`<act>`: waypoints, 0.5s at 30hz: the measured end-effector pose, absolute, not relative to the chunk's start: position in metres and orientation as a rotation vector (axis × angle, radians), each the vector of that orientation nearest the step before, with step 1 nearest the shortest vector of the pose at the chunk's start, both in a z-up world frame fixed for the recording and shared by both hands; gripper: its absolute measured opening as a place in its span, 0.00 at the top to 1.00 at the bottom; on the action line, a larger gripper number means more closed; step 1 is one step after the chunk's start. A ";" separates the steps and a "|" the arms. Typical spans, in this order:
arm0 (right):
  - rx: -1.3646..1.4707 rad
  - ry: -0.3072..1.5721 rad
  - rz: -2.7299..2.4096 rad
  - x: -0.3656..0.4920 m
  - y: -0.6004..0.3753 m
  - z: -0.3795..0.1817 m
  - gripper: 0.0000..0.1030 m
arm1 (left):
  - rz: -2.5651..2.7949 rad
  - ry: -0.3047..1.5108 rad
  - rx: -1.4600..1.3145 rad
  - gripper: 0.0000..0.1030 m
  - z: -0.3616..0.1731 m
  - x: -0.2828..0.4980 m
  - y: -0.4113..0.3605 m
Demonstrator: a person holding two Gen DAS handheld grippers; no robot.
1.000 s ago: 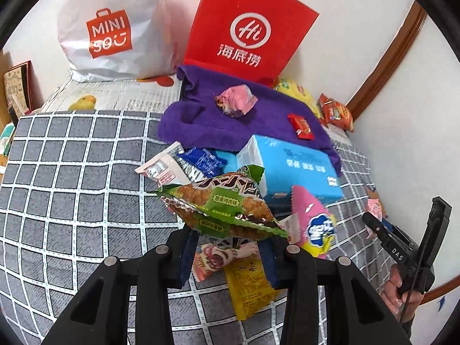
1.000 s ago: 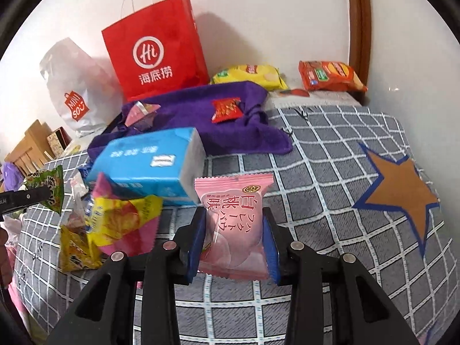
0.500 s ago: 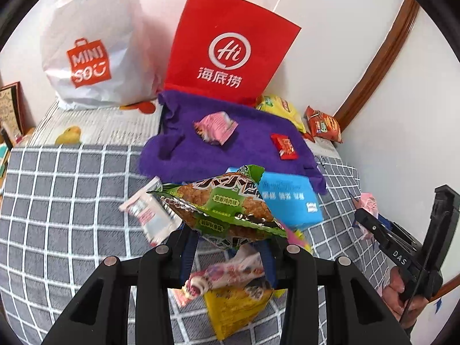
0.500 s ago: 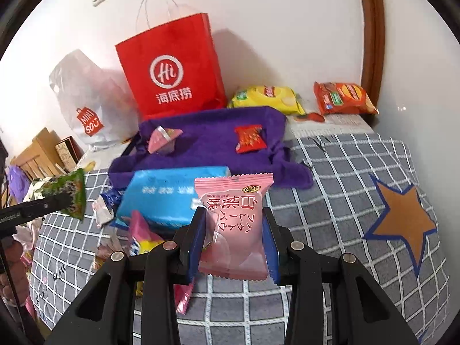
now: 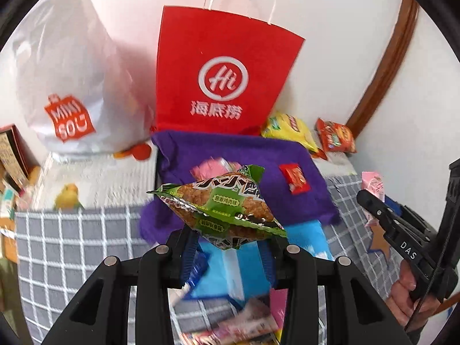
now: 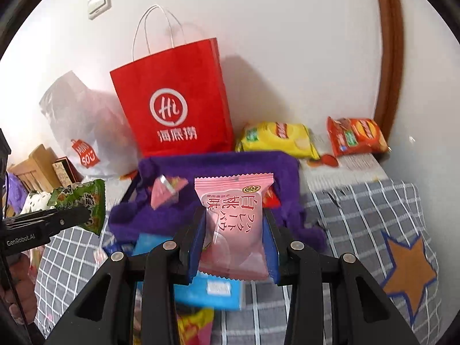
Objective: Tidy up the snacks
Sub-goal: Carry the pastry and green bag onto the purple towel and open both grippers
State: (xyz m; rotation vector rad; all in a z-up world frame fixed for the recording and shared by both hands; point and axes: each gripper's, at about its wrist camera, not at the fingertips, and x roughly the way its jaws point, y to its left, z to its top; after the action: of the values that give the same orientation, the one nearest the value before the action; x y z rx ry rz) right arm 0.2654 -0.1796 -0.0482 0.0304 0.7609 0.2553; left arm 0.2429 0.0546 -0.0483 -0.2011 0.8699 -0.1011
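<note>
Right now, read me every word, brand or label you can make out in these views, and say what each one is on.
"Hi" and "海底捞": red paper bag.
"MINI SOU": white plastic bag.
"白桃味": pink packet in the right claw.
"DAS": right claw's body, left view.
"GenRobot.AI": left claw's body, right view.
Green packet in the left claw, yellow and orange chip bags: too blurred.

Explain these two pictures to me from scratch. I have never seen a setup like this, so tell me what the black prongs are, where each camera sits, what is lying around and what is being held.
A person holds a hand-squeezed two-finger gripper in each hand; each carries a wide-angle camera looking along its black fingers.

Left-hand camera: the left gripper is shut on a green snack packet.

Right-hand camera: the right gripper is shut on a pink snack packet.

Below is a grey checked cover with a purple cloth, a small red packet and a blue pack. At the wall stand a red paper bag and a white plastic bag, beside yellow and orange chip bags.
</note>
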 end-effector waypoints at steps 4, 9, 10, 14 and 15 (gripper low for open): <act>0.017 0.752 0.262 0.288 -0.168 -0.046 0.63 | -0.081 0.878 -0.196 0.64 -0.044 0.272 0.059; 0.011 0.757 0.270 0.320 -0.154 -0.047 0.63 | -0.064 0.899 -0.199 0.64 -0.047 0.304 0.064; 0.008 0.759 0.270 0.325 -0.152 -0.048 0.63 | -0.060 0.900 -0.195 0.64 -0.048 0.307 0.064; -0.001 0.760 0.284 0.347 -0.141 -0.054 0.63 | -0.043 0.929 -0.180 0.64 -0.062 0.324 0.066; -0.001 0.761 0.288 0.352 -0.139 -0.056 0.63 | -0.041 0.939 -0.182 0.64 -0.066 0.328 0.068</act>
State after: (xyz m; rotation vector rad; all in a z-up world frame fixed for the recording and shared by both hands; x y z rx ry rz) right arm 0.3521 -0.1394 -0.0558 -0.0008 0.7610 0.2877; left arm 0.3283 0.0677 -0.0662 -0.1823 0.9393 -0.0410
